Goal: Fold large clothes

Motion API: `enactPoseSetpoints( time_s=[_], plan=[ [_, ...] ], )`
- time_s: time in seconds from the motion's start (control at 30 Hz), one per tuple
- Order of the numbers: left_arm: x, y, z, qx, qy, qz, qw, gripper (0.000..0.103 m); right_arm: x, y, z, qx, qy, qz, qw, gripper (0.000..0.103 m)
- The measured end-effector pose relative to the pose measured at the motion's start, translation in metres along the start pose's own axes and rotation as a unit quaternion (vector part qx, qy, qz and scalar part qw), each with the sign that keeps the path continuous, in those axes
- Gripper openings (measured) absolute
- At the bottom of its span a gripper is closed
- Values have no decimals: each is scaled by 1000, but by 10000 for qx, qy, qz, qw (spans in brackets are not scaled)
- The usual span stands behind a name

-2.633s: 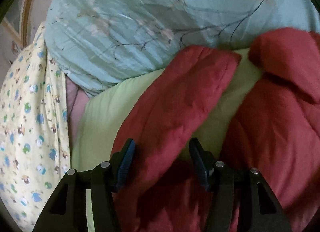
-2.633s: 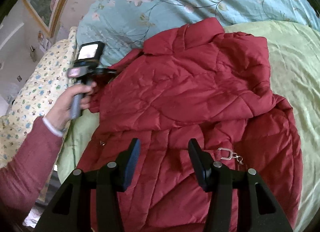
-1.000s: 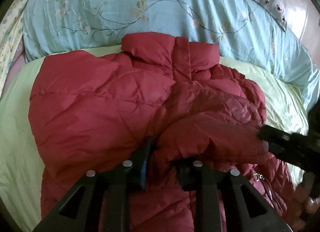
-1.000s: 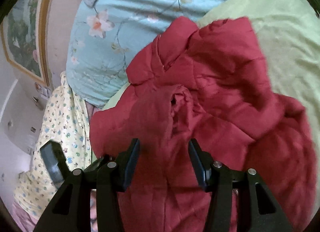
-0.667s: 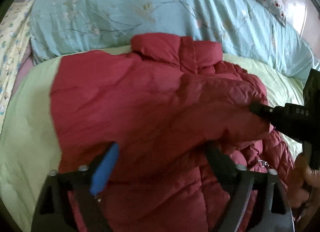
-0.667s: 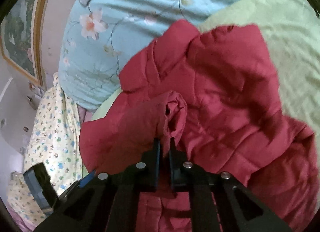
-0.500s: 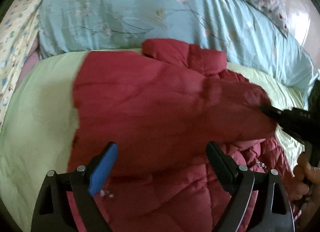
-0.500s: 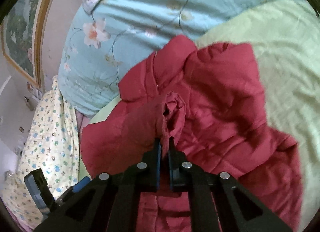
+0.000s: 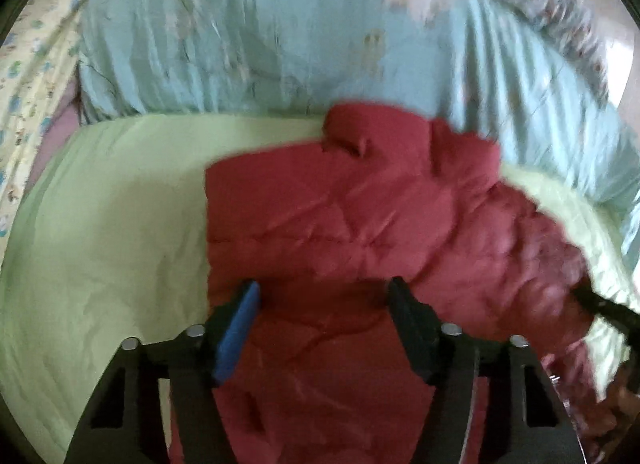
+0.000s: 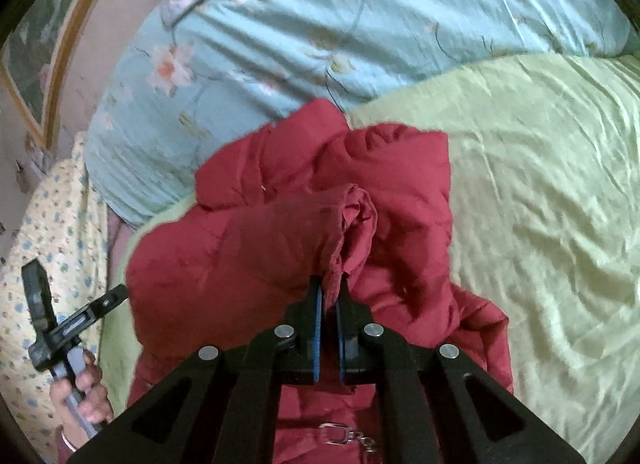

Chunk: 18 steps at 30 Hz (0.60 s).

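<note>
My right gripper (image 10: 329, 296) is pinched tight on the cuff (image 10: 356, 215) of the red quilted jacket (image 10: 288, 232), a thin fold of fabric caught between the two blue-lined pads, so that the sleeve (image 10: 256, 240) rises from the jaws and drapes across the body of the garment; I judge this grip serves to carry the sleeve inward over the chest as one stage of the fold. My left gripper (image 9: 324, 304) hovers with its fingers spread wide over the lower front of the jacket (image 9: 340, 232), holding nothing, placed, I judge, to press or catch the fabric beneath once the sleeve is laid down. In the right wrist view my left hand (image 10: 86, 392) shows at the lower left, wrapped around its tool's handle. The jacket lies collar (image 9: 372, 131) away from me, with a metal clasp (image 10: 344, 434) showing near its lower edge. It rests on a pale green sheet (image 10: 540, 203), creased and soft, which will let the padded cloth sink and slide. Beyond the collar lies a blue floral duvet (image 10: 360, 23), bunched high; a yellow printed cloth (image 10: 56, 232) hangs at the left. A gold-framed picture (image 10: 40, 43) hangs on the wall behind. The left wrist view is blurred, so fine detail there is uncertain.
</note>
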<state>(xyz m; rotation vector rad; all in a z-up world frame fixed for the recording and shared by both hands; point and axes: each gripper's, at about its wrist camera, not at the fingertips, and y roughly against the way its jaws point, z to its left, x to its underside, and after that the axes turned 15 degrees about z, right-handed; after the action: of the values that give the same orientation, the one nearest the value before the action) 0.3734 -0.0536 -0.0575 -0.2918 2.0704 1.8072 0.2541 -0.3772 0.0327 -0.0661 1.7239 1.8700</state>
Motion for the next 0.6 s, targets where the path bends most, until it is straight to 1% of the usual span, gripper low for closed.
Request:
enactPoseSetpoints(
  time_s=[0.03,0.07,0.1,0.13,0.17,0.2,0.23,0.27,0.3,0.33,0.37,0.43,0.5,0.6],
  plan=[
    [0,-14,0,-96,-32,135,9999,64,1,-6,-3,32,-1,93,10000,5],
    [0,-23,2,-172,-19,205,9996,65,1,-9,-5,71,-7,170,9998,10],
    [2,-33,4,-199,-4,278,9994,66,3,-9,-7,82,-32,184,9998,13],
    [4,-39,6,-175,22,311,9994,66,4,-7,-8,90,-73,154,9998,13],
    [6,-41,8,-157,58,300,9994,67,5,-1,-6,147,-82,82,9998,16],
    [7,-42,8,-139,88,286,9995,67,5,5,-4,253,-71,-11,9997,21],
    [8,-42,10,-137,105,275,9995,67,7,15,2,448,-30,-210,9988,24],
    [9,-42,10,-157,111,264,9995,67,8,23,7,571,25,-398,9976,29],
    [10,-43,11,-192,118,254,9994,68,10,31,14,631,145,-637,9959,32],
    [11,-43,11,-234,146,244,9993,70,11,36,22,610,290,-778,9947,33],
    [11,-43,12,-249,185,242,9992,71,11,36,31,530,469,-782,9944,35],
    [10,-45,10,-242,227,239,9992,71,8,24,45,373,743,-540,9951,35],
    [11,-44,10,-252,229,231,9992,72,6,3,56,360,918,-265,9948,34],
    [14,-41,16,-304,221,233,9990,72,1,-35,55,758,928,94,9928,34]
  ],
)
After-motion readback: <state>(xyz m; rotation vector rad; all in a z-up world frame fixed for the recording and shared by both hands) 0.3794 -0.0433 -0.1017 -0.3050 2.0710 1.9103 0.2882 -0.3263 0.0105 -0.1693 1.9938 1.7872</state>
